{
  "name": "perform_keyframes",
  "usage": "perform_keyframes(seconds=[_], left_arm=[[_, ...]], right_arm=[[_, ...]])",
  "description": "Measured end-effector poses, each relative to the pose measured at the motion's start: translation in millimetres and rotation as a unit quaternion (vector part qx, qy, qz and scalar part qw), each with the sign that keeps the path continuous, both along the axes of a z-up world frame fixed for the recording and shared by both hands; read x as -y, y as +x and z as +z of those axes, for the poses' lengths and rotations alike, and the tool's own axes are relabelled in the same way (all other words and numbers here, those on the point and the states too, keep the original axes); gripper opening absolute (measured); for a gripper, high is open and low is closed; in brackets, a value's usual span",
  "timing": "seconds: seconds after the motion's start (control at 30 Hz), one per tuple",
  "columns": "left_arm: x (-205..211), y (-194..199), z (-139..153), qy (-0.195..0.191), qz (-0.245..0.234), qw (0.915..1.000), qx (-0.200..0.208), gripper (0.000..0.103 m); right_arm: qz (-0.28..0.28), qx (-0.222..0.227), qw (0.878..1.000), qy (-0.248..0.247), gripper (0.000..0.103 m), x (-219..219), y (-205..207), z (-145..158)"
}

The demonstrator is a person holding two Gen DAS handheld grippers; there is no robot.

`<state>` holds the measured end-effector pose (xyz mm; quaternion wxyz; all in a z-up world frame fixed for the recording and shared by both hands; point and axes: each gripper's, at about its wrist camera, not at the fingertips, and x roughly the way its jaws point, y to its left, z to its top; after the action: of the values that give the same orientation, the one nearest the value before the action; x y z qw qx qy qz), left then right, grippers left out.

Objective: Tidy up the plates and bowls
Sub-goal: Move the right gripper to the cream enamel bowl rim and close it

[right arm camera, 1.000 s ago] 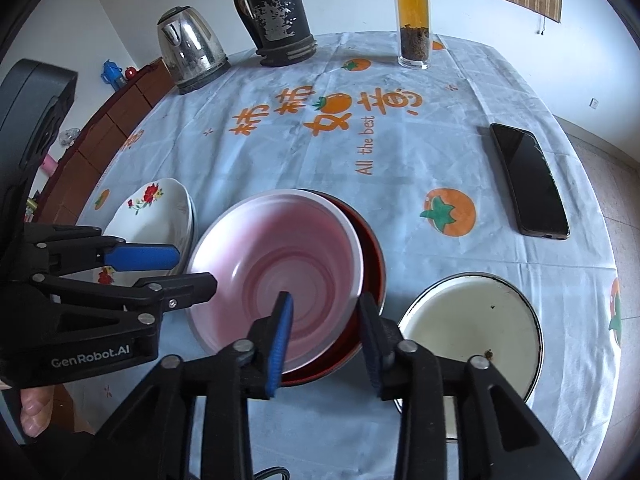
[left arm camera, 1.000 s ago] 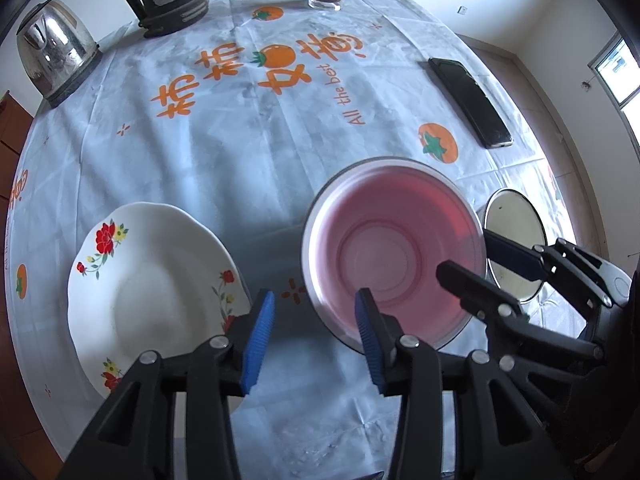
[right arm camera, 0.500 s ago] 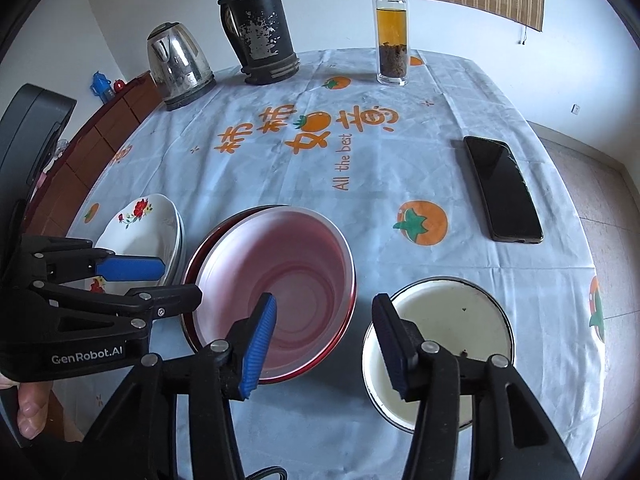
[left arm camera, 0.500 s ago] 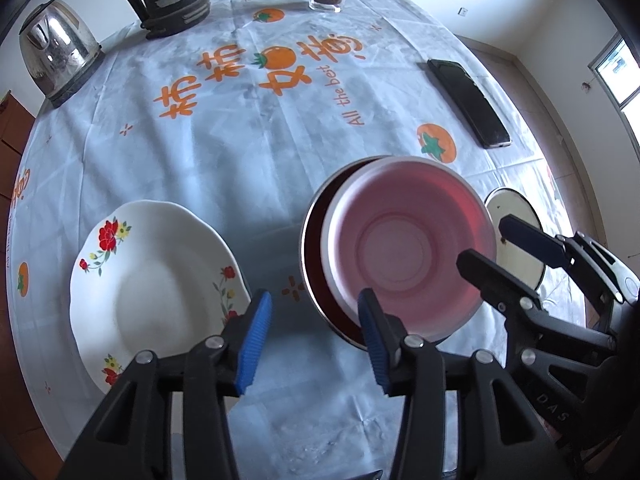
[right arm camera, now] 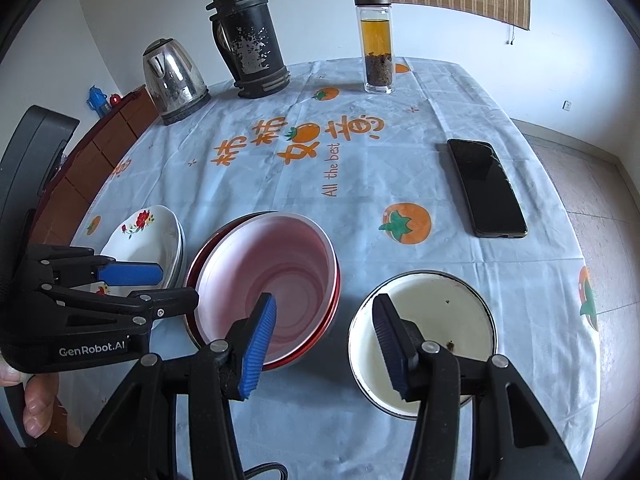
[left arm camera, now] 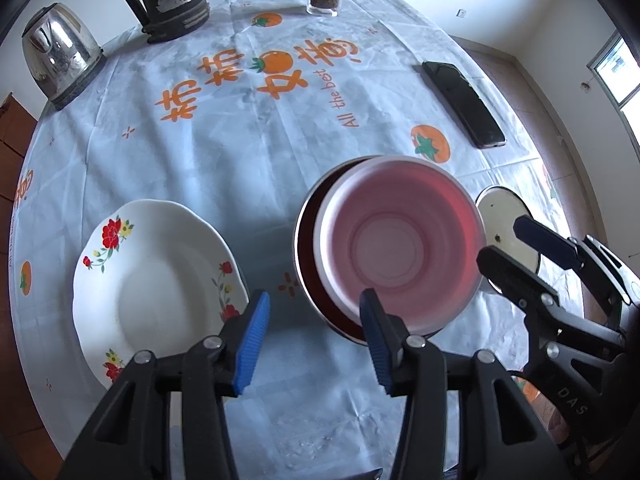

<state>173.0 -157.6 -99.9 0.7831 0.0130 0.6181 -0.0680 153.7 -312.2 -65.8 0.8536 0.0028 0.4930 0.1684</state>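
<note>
The pink bowl (right arm camera: 276, 280) already sits nested in a red bowl (right arm camera: 334, 296), slightly off centre. The flowered plates (right arm camera: 148, 236) look stacked at left. The cream enamel dish (right arm camera: 440, 312), round with dark specks, waits alone. Both the left gripper (left arm camera: 312, 336) and right gripper (right arm camera: 324, 344) are spread, pinching nothing.

Bright, sharp daylight, soft shadows, glare on the kettle (right arm camera: 173, 76), fisheye-bent vignetted edges.
</note>
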Motion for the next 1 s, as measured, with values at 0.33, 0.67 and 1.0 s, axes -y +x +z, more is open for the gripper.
perform_keyframes(seconds=[0.33, 0.67, 1.0], left_arm=[[18.6, -5.5, 9.4, -0.01, -0.017, 0.9997, 0.011, 0.047], [51.7, -13.9, 13.6, -0.024, -0.053, 0.9982, 0.019, 0.046], [67.0, -12.7, 12.6, -0.025, -0.057, 0.9979, 0.02, 0.042]], right_arm=[[-0.059, 0.004, 0.998, 0.003, 0.052, 41.1, -13.9, 1.2], [-0.119, -0.027, 0.992, -0.017, 0.043, 91.5, -25.6, -19.9], [-0.125, -0.047, 0.991, 0.001, 0.036, 103.8, -17.6, -37.5]])
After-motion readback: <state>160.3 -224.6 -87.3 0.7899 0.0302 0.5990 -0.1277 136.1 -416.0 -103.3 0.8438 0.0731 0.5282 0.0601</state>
